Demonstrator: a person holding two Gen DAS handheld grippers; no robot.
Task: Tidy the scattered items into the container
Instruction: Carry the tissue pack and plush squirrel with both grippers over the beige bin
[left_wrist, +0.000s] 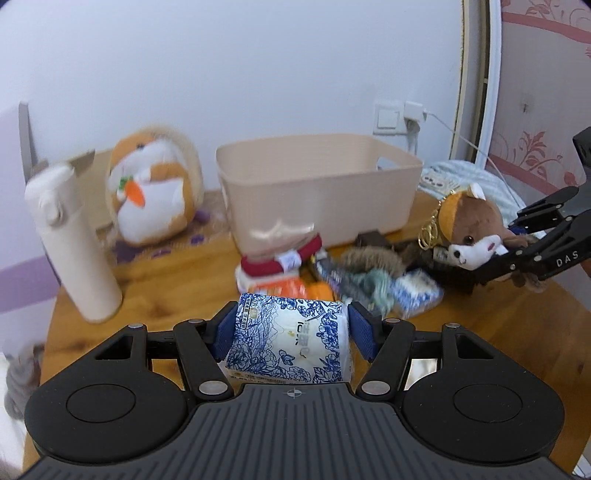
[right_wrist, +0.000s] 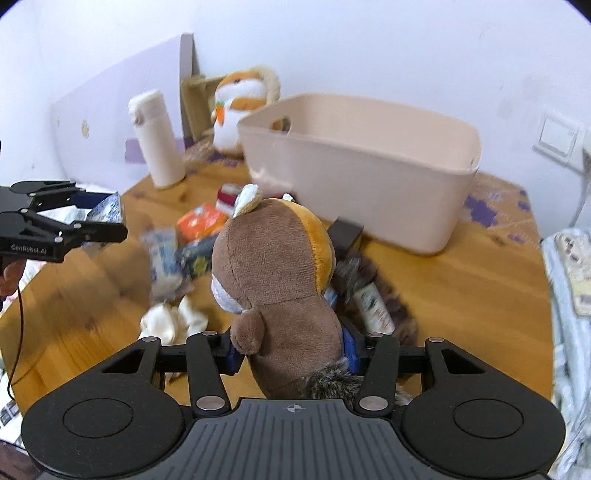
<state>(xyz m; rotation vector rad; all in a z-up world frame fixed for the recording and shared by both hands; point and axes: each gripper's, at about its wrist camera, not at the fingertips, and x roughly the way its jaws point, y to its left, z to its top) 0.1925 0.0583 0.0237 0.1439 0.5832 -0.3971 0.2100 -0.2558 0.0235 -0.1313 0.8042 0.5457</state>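
Observation:
My left gripper (left_wrist: 291, 325) is shut on a blue-and-white floral tissue pack (left_wrist: 291, 339), held above the wooden table (left_wrist: 155, 280). In the right wrist view the same gripper (right_wrist: 99, 218) hangs at the left with the pack (right_wrist: 109, 208). My right gripper (right_wrist: 291, 350) is shut on a brown plush animal (right_wrist: 273, 266), which hides most of its pads. The left wrist view shows this toy (left_wrist: 476, 229) at the right, face forward. The beige bin (left_wrist: 317, 206) stands open behind the pile. An orange packet (right_wrist: 201, 219), a blue packet (left_wrist: 417, 291), white cloth (right_wrist: 173, 321) and a tube (right_wrist: 373, 306) lie scattered.
A cream flask (left_wrist: 74, 243) stands at the table's left. Beside the bin sits a hamster plush with a carrot (left_wrist: 155, 188). A power strip (right_wrist: 576, 262) lies on bedding past the right table edge. A wall socket (left_wrist: 388, 118) with a cable is behind the bin.

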